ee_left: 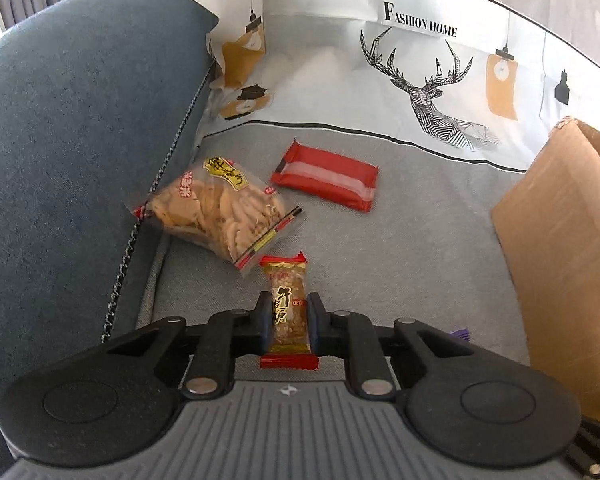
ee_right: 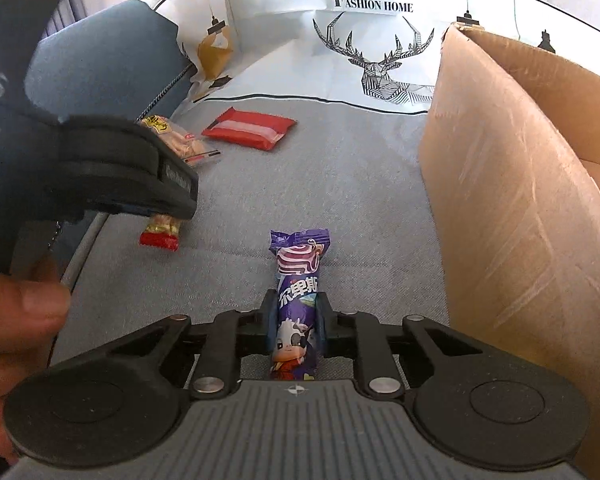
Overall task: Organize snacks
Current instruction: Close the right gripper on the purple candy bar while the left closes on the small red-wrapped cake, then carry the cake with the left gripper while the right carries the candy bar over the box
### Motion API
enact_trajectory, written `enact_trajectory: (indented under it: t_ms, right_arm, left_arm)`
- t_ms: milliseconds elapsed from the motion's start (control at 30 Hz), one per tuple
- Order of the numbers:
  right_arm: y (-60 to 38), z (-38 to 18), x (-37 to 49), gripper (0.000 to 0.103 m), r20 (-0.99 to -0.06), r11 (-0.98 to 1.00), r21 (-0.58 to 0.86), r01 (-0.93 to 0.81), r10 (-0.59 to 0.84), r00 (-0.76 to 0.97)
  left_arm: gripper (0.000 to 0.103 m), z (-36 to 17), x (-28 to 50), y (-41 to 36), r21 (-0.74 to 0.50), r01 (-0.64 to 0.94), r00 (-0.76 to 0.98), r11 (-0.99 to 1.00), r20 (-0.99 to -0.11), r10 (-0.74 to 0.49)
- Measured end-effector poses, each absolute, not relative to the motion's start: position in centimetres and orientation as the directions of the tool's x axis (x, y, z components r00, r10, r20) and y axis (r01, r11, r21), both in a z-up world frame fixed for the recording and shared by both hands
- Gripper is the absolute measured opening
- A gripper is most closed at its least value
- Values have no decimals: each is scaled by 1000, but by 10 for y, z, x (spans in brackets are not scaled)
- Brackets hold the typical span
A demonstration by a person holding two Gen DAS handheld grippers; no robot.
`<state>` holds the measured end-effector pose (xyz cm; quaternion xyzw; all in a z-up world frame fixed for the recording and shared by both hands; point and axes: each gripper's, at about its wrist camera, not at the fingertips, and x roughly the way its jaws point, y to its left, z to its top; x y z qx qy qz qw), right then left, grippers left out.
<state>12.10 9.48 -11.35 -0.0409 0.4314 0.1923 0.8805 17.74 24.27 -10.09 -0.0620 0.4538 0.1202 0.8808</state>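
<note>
My left gripper (ee_left: 288, 304) is shut on a gold-and-red peanut candy bar (ee_left: 286, 284), with its pads pressing both long sides just above the grey sofa seat. In the right wrist view the same left gripper (ee_right: 166, 212) hangs at the left with the bar's red end (ee_right: 160, 238) sticking out below it. My right gripper (ee_right: 298, 300) is shut on a purple candy packet (ee_right: 298, 264) with a cartoon cow, its twisted end pointing away. A clear bag of crackers (ee_left: 216, 208) and a red flat packet (ee_left: 326, 180) lie further off on the seat.
An open cardboard box (ee_right: 520, 220) stands at the right, its tall wall close to my right gripper. A blue cushion (ee_left: 68, 140) rises on the left. A white deer-print cloth (ee_left: 420, 60) covers the backrest. A person's hand (ee_right: 16, 312) grips the left tool.
</note>
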Motion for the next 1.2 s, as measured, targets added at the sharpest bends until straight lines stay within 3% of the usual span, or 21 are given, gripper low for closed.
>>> enact_trajectory:
  t_ms: [100, 1200]
  right_arm:
    - [97, -118, 121, 20, -788, 922, 89, -377, 296, 539]
    - [91, -111, 112, 19, -743, 901, 118, -417, 358, 565]
  left_arm:
    - [20, -111, 180, 242, 22, -263, 507, 965, -848, 158]
    - [19, -95, 174, 238, -1, -260, 558, 966, -816, 149]
